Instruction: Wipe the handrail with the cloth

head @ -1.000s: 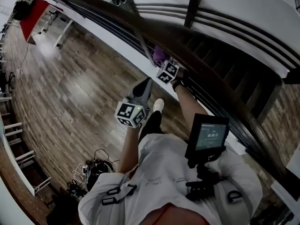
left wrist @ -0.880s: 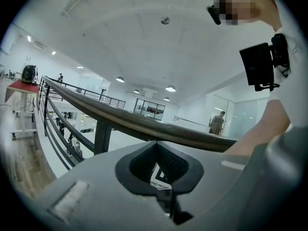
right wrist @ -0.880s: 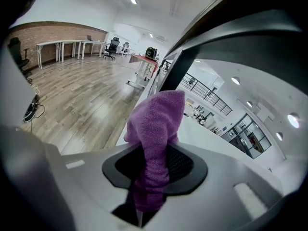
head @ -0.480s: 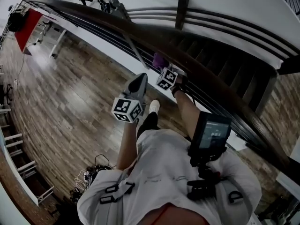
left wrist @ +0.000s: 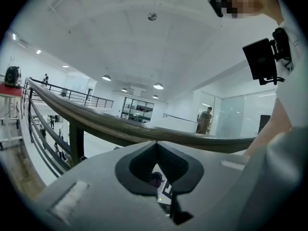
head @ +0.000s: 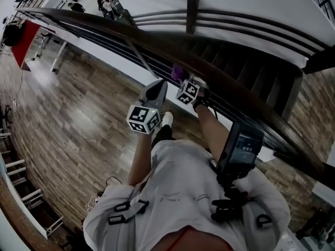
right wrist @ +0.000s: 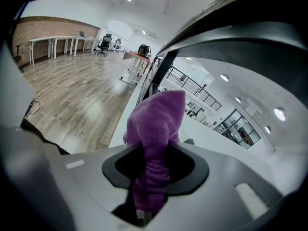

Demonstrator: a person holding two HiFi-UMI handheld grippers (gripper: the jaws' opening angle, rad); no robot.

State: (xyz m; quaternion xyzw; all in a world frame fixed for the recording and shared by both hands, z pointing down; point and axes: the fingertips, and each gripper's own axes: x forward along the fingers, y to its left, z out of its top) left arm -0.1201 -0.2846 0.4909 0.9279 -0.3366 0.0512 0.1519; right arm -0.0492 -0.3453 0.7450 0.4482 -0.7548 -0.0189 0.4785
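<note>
Item: handrail [head: 238, 102], dark wood, long curve; in the head view it runs from upper left to lower right, with thin parallel bars beneath it

Item: cloth [head: 178, 73], purple, fleecy; bunched, its free end pressed up against the near side of the handrail, its lower end pinched in the right claw. In the right gripper view the cloth [right wrist: 156, 124] rises out of the jaws as a rounded lump

Item: right claw [head: 181, 79], at the handrail, jaws clamped on the cloth; in its own view the right claw [right wrist: 153, 166] shows both pads tight on the fabric

Item: left claw [head: 155, 89], near the handrail but on the person's side of it, apart from the rail and just beside the right claw; in its own view the left claw [left wrist: 156, 152] has its tips together with nothing between them, and the handrail [left wrist: 96, 119] crosses above it

Item: wooden floor [head: 78, 114], plank pattern, on the person's side of the handrail

Item: screen device [head: 241, 148], mounted on the person's chest, below the handrail in the head view
</note>
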